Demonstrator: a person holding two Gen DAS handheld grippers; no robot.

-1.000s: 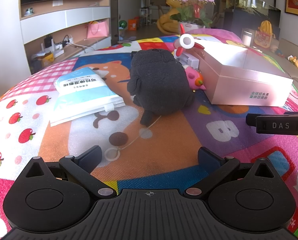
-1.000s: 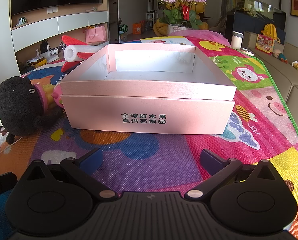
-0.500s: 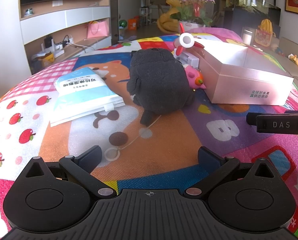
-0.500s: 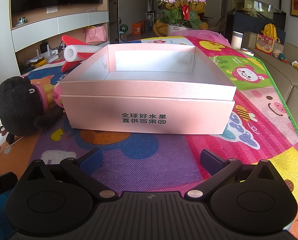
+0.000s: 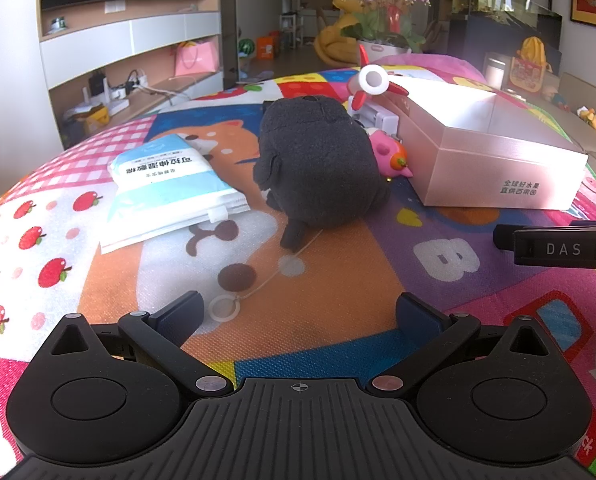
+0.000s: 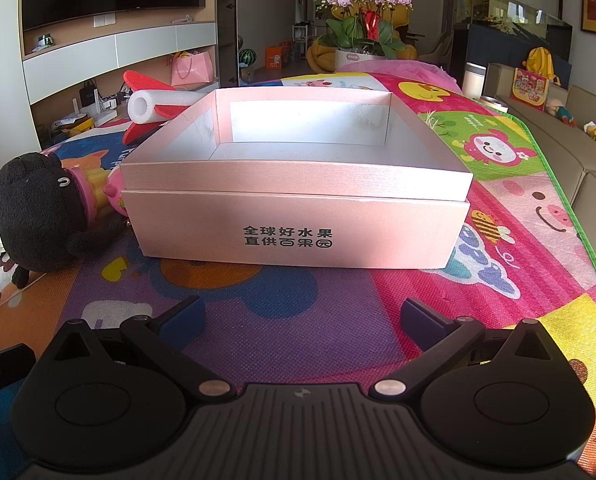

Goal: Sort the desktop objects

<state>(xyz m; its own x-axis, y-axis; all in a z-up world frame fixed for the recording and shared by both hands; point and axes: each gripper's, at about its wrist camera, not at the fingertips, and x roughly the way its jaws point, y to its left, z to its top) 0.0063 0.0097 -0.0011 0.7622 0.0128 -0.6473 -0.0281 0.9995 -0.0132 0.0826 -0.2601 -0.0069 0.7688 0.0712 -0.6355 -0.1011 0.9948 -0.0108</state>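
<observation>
Your left gripper (image 5: 298, 316) hovers low over a desk covered with a bright cartoon-print play mat (image 5: 338, 304), its two dark blue-padded fingers spread wide apart with nothing between them. Just ahead of it a thin white cord ending in a small white ring (image 5: 224, 308) lies on the mat, leading up to a dark grey plush toy (image 5: 318, 168) that sits near the middle of the view. To the left of the plush toy, touching or just beside it, a flat blue-and-white plastic packet with printed characters (image 5: 166, 188) lies on the mat. Behind and to the right of the plush toy, a small pink plastic toy with an orange tip (image 5: 390, 154) rests against it, and a white foam tube with red fins (image 5: 372, 80) sits further back.

Your right gripper (image 6: 302, 316) also has its fingers wide apart and holds nothing. It faces an open, empty pale pink cardboard box with black characters on its front wall (image 6: 294, 232), which stands on the mat close in front of it. The plush toy sits just beside the box's left front corner. The tip of the right gripper shows at the right edge of the left view.
</observation>
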